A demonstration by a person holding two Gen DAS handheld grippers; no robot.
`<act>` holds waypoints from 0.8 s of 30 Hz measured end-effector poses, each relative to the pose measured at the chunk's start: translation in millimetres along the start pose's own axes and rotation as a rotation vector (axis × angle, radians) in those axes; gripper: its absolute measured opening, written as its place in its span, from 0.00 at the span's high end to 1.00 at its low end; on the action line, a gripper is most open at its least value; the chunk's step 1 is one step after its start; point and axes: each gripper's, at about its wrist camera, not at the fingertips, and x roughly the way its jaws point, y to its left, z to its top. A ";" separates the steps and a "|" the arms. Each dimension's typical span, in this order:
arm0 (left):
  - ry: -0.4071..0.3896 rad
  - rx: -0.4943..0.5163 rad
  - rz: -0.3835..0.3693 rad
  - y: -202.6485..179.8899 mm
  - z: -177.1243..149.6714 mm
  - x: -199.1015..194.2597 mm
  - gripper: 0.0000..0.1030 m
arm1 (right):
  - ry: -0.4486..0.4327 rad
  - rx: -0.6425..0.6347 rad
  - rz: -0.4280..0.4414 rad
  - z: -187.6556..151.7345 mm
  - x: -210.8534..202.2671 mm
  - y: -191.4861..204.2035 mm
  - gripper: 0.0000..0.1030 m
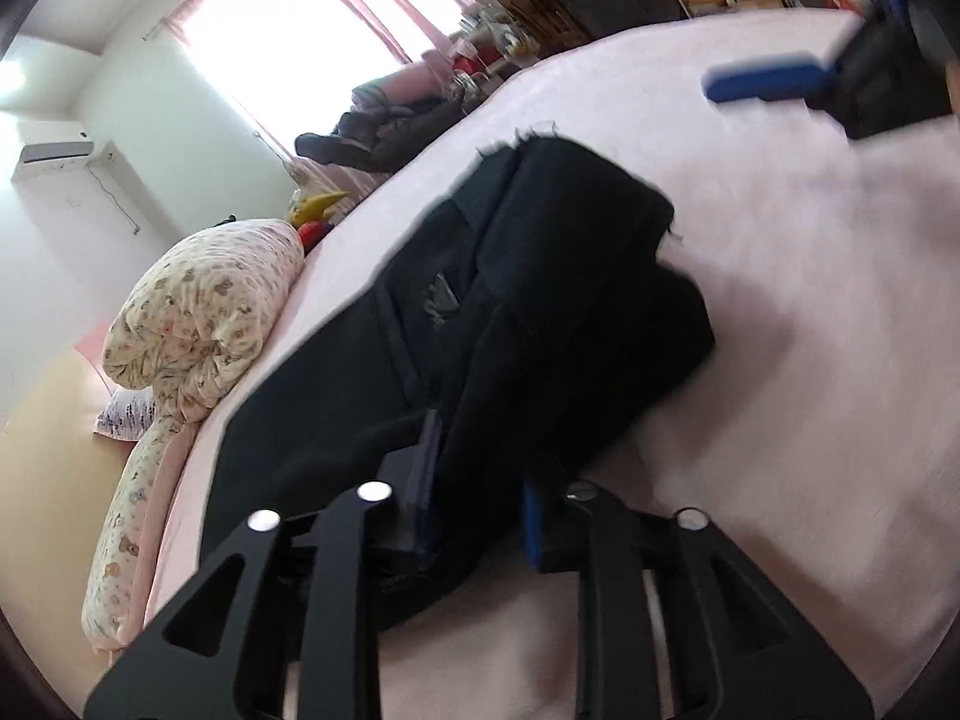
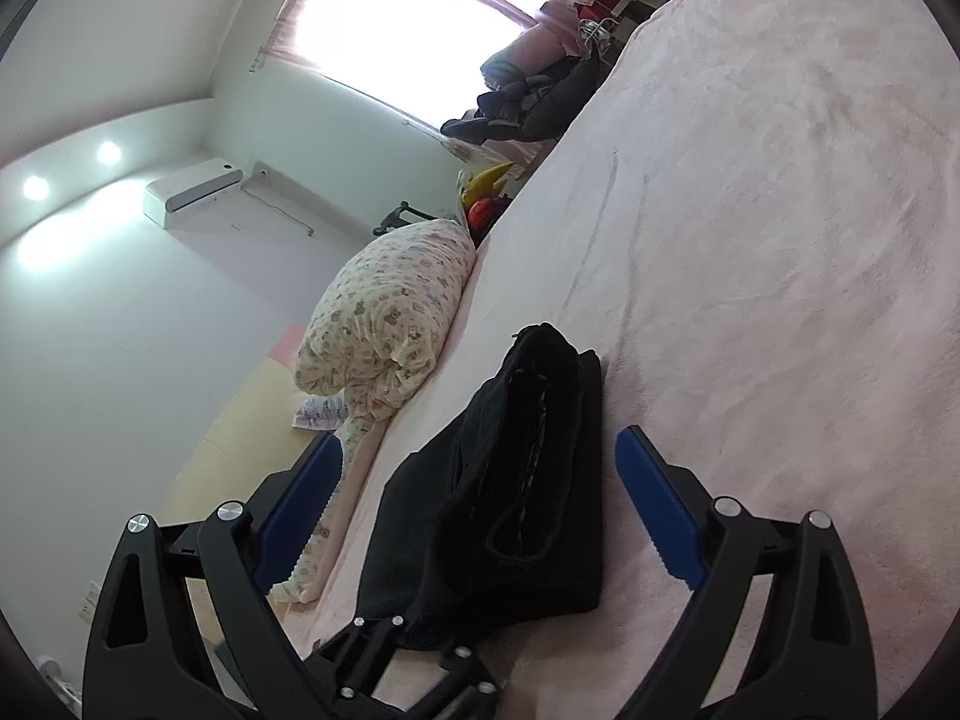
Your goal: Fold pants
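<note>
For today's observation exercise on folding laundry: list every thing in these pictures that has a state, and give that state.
black pants: folded into a bundle, lying on the bed
left gripper: shut on the black pants
right gripper: open, holding nothing
quilt: rolled up at the bed's edge
pink bedcover: spread flat
ceiling lights: on

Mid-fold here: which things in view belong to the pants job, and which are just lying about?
In the job:
- black fabric pants, partly folded
- left gripper, fabric between its jaws
- right gripper, open
- pink bedspread under them

Lying about:
- cream bear-print quilt roll
- dark clothes pile
- white wall air conditioner
</note>
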 end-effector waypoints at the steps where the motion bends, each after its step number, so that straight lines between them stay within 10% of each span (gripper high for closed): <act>1: -0.011 -0.018 -0.001 0.9 -0.3 -2.9 0.71 | 0.003 -0.009 0.001 -0.4 0.3 0.7 0.08; 5: -0.108 -0.144 -0.093 25.8 -1.6 -35.5 0.27 | -0.003 -0.059 0.032 -1.2 0.0 7.0 0.08; 8: -0.177 -0.202 -0.124 50.1 -13.3 -64.6 0.14 | -0.007 -0.109 0.090 -3.7 0.6 17.2 0.09; 17: -0.095 -0.689 -0.110 205.5 -54.5 -35.2 0.02 | 0.118 -0.621 0.115 -45.3 36.9 116.9 0.09; 24: 0.051 -0.858 -0.266 252.7 -43.6 40.7 0.02 | 0.345 -0.520 -0.085 -52.8 86.4 83.4 0.10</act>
